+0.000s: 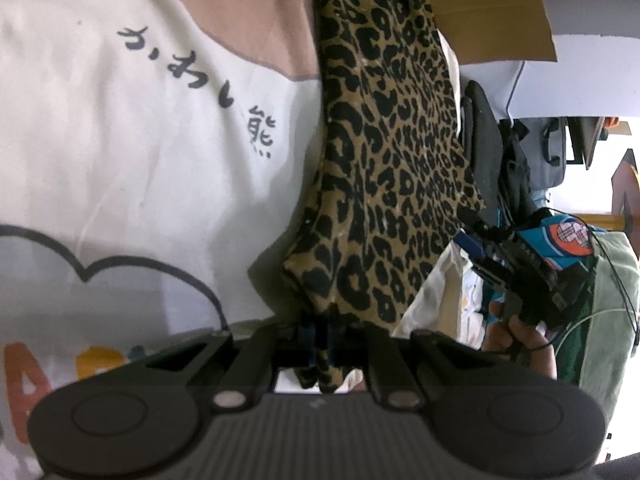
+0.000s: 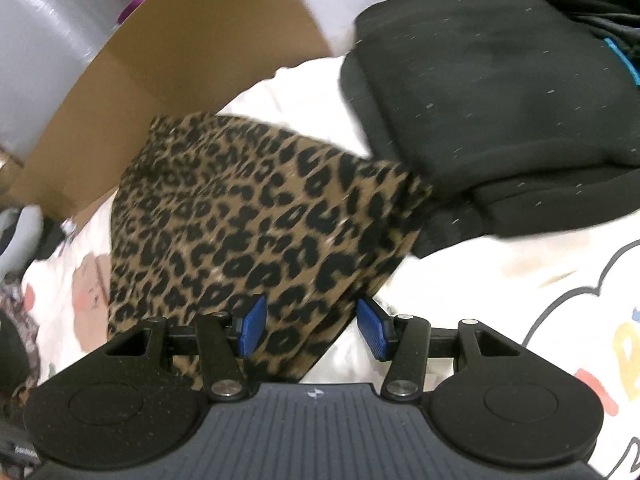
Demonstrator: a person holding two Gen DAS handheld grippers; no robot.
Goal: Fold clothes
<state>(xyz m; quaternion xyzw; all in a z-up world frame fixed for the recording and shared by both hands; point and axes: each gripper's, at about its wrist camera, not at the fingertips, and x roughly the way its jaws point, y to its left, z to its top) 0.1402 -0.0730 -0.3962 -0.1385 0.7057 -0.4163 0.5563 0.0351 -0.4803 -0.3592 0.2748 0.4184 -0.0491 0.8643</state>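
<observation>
Leopard-print garment [image 1: 384, 152] lay stretched across white printed bedding [image 1: 120, 140], one edge pinched tight in closed left gripper [image 1: 320, 342]. Right gripper [image 2: 316, 328] hovered over other end of same cloth, blue pads [image 2: 252, 330] apart, fabric between them but not pressed. Folded black garment [image 2: 500, 100] just beside leopard cloth, brown cardboard [image 2: 192, 48] behind. Hand [image 1: 520, 340] seen holding right gripper.

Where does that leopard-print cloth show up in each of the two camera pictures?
Left wrist view: leopard-print cloth runs down the centre, pinched in the left hand-held gripper.
Right wrist view: centre-left, between the open blue pads.
Shared landmark: cardboard box.
</observation>
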